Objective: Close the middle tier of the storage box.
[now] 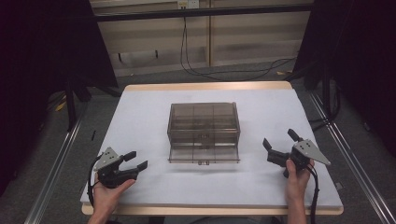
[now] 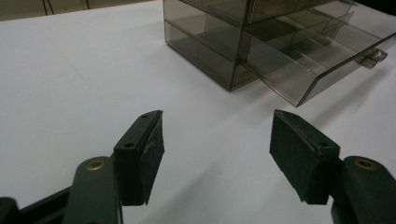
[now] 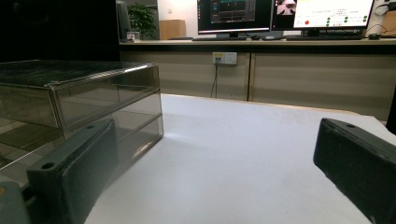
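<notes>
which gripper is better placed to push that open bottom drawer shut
Probably the left gripper: its open jaws point toward the pulled-out drawer of the smoky drawer box. The right gripper is also open but angles upward.

Dim, soft overhead light leaves the surroundings black, the white table (image 1: 140, 121) evenly lit, faint shadows beneath the smoky drawer box (image 1: 204, 132), and close jaws slightly blurred.

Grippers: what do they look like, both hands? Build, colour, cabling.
Left gripper and right gripper: matte black bodies, two blocky black jaws with screw holes, brass pivot pins, a grey three-cornered plate on top. A black cable trails from each. Forearms bare, no sleeves visible.
</notes>
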A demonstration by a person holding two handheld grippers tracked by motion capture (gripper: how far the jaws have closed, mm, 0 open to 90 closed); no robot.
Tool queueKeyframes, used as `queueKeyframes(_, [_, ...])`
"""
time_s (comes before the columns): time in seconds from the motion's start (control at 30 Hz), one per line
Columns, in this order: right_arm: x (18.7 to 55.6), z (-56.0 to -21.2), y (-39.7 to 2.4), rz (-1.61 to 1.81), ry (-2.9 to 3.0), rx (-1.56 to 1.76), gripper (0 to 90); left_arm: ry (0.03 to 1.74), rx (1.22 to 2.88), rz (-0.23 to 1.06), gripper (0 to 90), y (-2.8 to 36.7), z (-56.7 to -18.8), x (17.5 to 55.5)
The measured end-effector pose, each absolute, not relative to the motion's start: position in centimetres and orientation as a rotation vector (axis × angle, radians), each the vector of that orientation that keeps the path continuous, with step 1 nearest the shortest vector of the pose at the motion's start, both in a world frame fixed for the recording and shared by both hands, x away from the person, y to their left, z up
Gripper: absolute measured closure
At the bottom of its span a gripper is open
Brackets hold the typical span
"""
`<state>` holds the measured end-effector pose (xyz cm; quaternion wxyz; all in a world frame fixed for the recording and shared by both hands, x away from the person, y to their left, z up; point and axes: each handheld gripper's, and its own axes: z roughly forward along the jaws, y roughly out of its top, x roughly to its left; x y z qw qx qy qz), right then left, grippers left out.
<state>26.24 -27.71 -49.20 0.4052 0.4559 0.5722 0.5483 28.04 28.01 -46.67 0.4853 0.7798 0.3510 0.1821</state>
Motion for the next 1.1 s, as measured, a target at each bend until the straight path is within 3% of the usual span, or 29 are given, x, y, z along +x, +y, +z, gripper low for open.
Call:
queueKeyframes(0.27, [26.3,-49.2,-27.6,1.381,1.437,1.155,0.0,0.777,1.943,0.421,41.7,27.2,-46.5,27.4])
queueKeyframes(0.3, [26.2,-49.2,-27.7,1.381,1.440,1.151,0.0,0.752,1.966,0.420,47.8,27.0,-46.4,27.2])
queueKeyframes(0.6, [26.2,-49.2,-27.7,1.381,1.441,1.152,0.0,0.727,1.973,0.318,59.3,26.3,-46.0,27.0])
queueKeyframes(0.63, [26.2,-49.2,-27.7,1.382,1.440,1.152,0.0,0.719,1.975,0.300,65.6,26.0,-46.0,26.8])
queueKeyframes(0.73, [26.2,-49.2,-27.6,1.383,1.436,1.155,0.0,0.695,1.997,0.285,69.4,25.7,-45.9,26.6])
queueKeyframes(0.83, [26.2,-49.2,-27.7,1.381,1.440,1.151,0.0,0.687,1.999,0.271,67.6,25.6,-46.0,26.5])
queueKeyframes(1.1, [26.2,-49.2,-27.7,1.382,1.442,1.149,0.0,0.627,2.026,0.234,83.9,25.0,-45.9,26.3])
